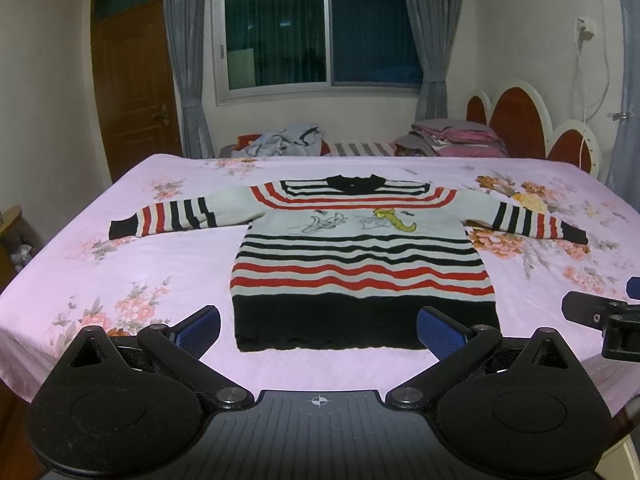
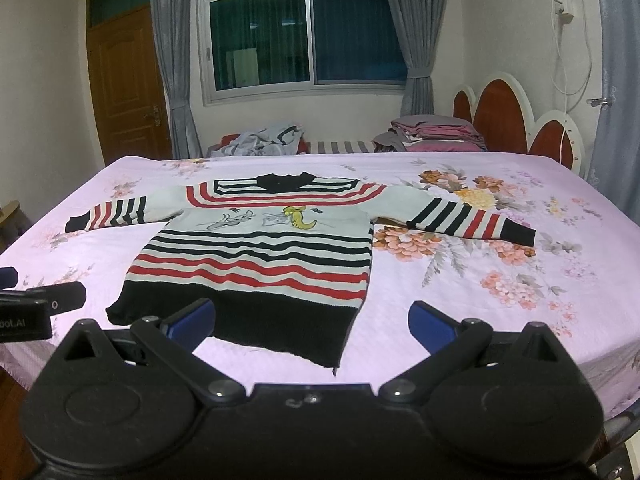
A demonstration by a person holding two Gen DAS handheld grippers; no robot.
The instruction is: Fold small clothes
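A small striped sweater [image 1: 360, 256] in white, red and black lies flat on the pink floral bedsheet [image 1: 120, 264], both sleeves spread out sideways, black hem nearest me. In the right wrist view the same sweater [image 2: 256, 256] sits left of centre. My left gripper [image 1: 318, 330] is open just above the hem, its blue pads on either side of it, holding nothing. My right gripper [image 2: 312, 324] is open near the hem's right corner, also with nothing between its pads. The right gripper [image 1: 600, 316] shows at the right edge of the left wrist view, and the left gripper [image 2: 36, 304] at the left edge of the right one.
Behind the bed lie a heap of grey clothes [image 1: 284, 140] and folded pink bedding [image 1: 456, 136] under a dark window [image 1: 320, 32]. A red and white headboard [image 1: 528, 120] stands at the right. A wooden door [image 1: 132, 92] is at the left. The bed's front edge runs just below the grippers.
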